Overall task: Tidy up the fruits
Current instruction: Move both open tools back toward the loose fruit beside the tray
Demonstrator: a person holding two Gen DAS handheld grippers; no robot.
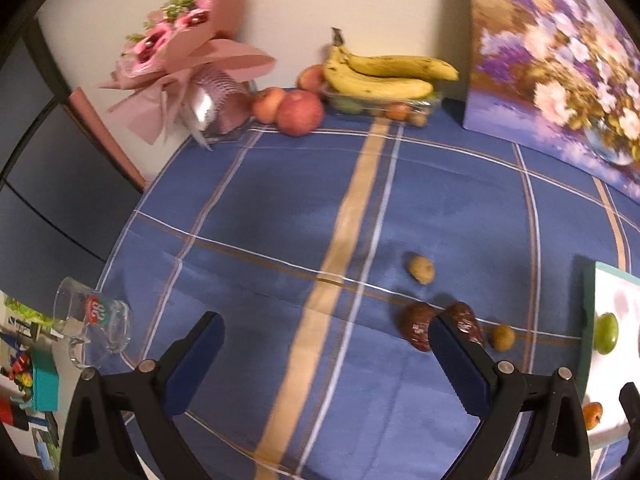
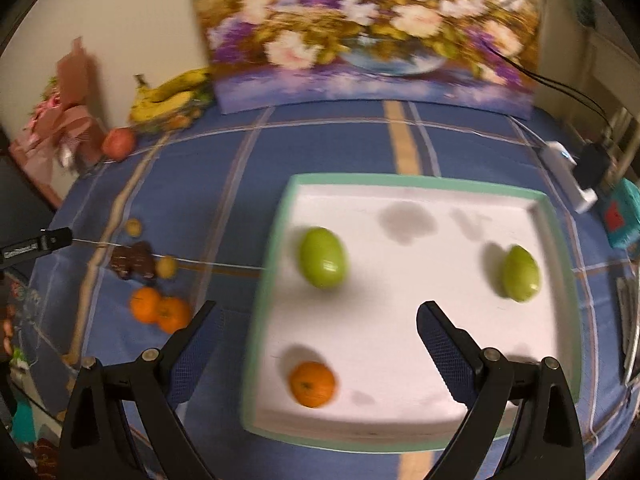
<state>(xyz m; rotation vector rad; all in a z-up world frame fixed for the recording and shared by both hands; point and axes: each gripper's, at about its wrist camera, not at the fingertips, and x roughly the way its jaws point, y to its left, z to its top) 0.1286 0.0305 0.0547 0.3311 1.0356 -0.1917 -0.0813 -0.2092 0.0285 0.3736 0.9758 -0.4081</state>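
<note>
Both tongs released, nothing held. My right gripper (image 2: 316,344) hovers over the near-left part of the tray (image 2: 276,216), jaws spread wide. The tray holds one orange (image 2: 312,384) near-left, a green fruit (image 2: 322,258) further back on the left and a second green fruit (image 2: 520,274) at right.

My left gripper (image 1: 326,354) sits over the blue cloth (image 1: 280,200), jaws also wide apart.

Loose fruit lies left of the tray: two oranges (image 2: 160,312) touching each other, two wrapped dark dates (image 1: 438,326), and two small brown fruits (image 1: 421,269) near them.

Key relation: the dates lie just beyond my left gripper's right finger (image 1: 452,356), to its right, so the left hand is nearer. Their long axes run roughly near-to-far, judging loosely. The loose oranges lie just left of my right gripper. Apples (image 1: 300,113) and bananas (image 1: 380,74) sit far back by the wall.
</note>
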